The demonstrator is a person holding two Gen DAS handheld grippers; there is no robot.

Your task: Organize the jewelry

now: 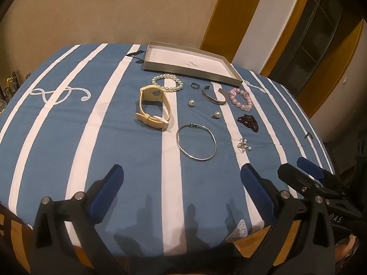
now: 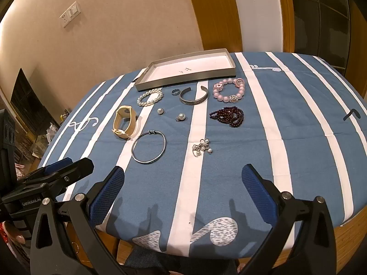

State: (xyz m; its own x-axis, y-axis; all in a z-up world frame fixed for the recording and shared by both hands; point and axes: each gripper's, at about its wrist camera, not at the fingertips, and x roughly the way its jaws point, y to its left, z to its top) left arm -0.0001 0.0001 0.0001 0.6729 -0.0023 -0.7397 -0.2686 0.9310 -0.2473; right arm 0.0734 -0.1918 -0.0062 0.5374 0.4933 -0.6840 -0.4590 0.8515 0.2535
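Jewelry lies spread on the blue-and-white striped cloth (image 1: 128, 151). A cream watch strap (image 1: 153, 105), a white pearl bracelet (image 1: 167, 82), a silver cuff (image 1: 214, 96), a pink bead bracelet (image 1: 242, 98), dark red beads (image 1: 248, 121), a thin silver bangle (image 1: 196, 145) and a pearl cluster (image 1: 244, 145) are visible. A shallow grey tray (image 1: 190, 72) sits behind them, empty. My left gripper (image 1: 182, 190) is open and empty at the near table edge. My right gripper (image 2: 183, 190) is open and empty beside it.
A small ring (image 2: 175, 91) and two loose pearls (image 2: 160, 111) (image 2: 181, 116) lie between the bracelets. The tray also shows in the right wrist view (image 2: 183, 81). A beige wall and wooden door frames stand behind the table.
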